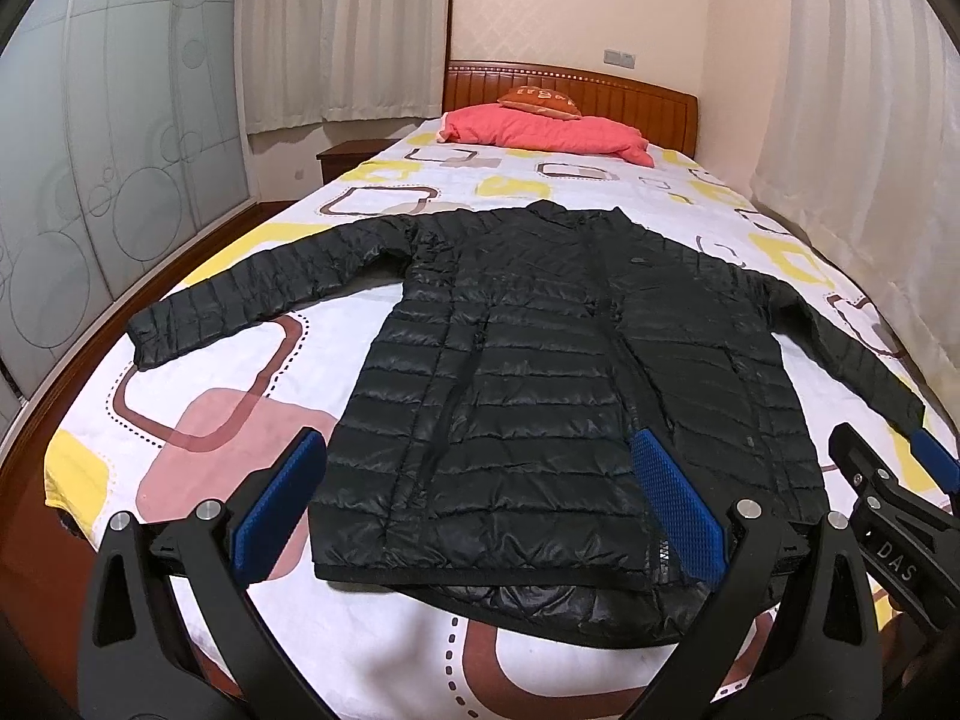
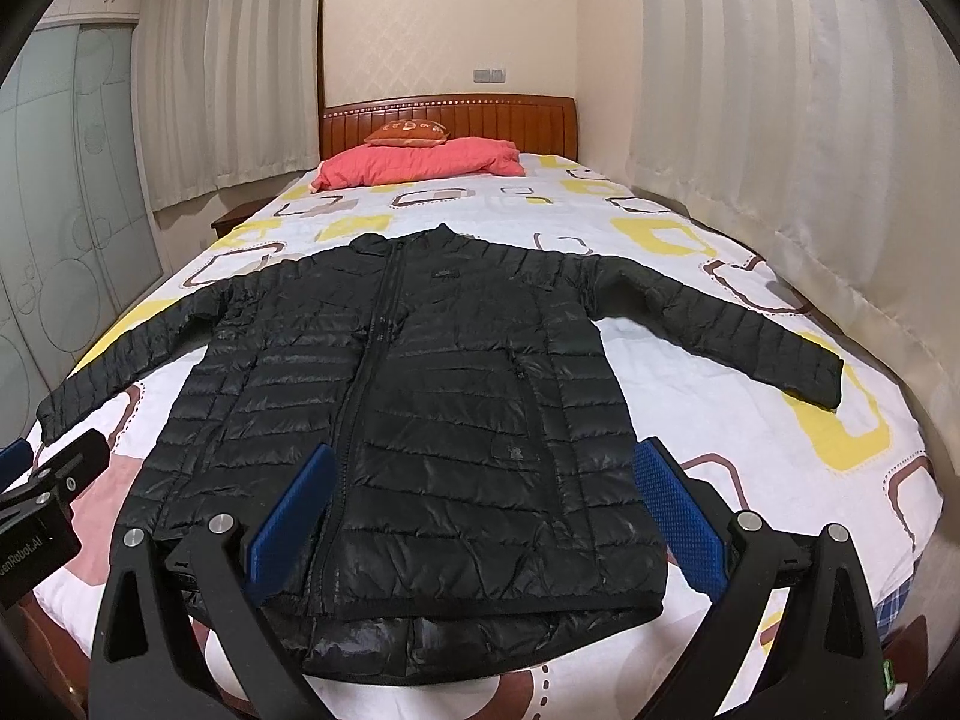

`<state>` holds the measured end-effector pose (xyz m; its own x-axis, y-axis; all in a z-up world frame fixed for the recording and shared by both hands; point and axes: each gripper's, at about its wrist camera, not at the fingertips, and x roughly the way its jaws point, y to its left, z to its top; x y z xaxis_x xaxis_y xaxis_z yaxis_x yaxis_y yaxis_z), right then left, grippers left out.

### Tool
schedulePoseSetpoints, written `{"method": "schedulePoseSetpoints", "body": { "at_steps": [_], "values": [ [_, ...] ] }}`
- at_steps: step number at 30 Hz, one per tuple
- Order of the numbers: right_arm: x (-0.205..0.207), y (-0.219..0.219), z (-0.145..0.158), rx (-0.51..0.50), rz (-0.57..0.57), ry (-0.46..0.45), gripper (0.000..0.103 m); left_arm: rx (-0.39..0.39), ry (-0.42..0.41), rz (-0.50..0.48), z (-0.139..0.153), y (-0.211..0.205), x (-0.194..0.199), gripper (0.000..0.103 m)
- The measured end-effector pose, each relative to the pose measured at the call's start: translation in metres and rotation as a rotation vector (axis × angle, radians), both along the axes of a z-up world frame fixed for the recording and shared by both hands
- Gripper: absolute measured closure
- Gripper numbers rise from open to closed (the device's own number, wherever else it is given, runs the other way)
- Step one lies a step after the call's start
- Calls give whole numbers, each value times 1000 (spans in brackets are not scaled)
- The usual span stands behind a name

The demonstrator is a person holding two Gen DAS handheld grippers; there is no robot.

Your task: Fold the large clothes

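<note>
A black quilted puffer jacket [image 1: 540, 372] is lying flat and zipped on the bed [image 1: 240, 378], hem toward the fingers, collar pointing away toward the headboard, sleeves spreading out to either side. Its long axis is running straight ahead of both grippers. The left gripper [image 1: 480, 510] is hovering with fingers released over the hem's left half; the right gripper [image 2: 480, 516] is hovering likewise, spread wide, over the right half. "DAS" is showing on the right gripper's body in the left view; "GenRobot.AI", partly cut off, is showing on the left gripper's.

walls cream | curtains [image 2: 750, 120] pale, drawn | headboard [image 2: 450, 114] wooden | wardrobe doors [image 1: 90, 150] frosted glass | nightstand [image 1: 345, 157] wooden
</note>
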<state>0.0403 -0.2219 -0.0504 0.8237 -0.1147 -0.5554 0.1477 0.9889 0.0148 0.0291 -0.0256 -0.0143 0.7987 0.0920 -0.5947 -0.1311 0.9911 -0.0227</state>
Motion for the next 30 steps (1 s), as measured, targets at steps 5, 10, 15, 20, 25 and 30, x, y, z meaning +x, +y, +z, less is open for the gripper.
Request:
{"method": "schedulePoseSetpoints", "body": {
  "at_steps": [5,10,15,20,25,30],
  "values": [
    [0,0,0,0,-1,-1,4,-2,0,-8,0,-1,-2,2],
    [-1,0,1,1,0,-4,4,-5,-6,-15,1,-1,-2,2],
    [-1,0,1,1,0,-5,4,-6,-5,-12,1,-1,-2,2],
    [-5,0,5,0,2,-17,4,-4,-8,-12,2,-1,-3,2],
    [-7,1,7,2,5,-19,4,-3,-9,-13,1,-1,-3,2],
    [-8,2,7,-2,8,-18,4,-4,-11,-11,1,-2,-4,2]
  ]
}}
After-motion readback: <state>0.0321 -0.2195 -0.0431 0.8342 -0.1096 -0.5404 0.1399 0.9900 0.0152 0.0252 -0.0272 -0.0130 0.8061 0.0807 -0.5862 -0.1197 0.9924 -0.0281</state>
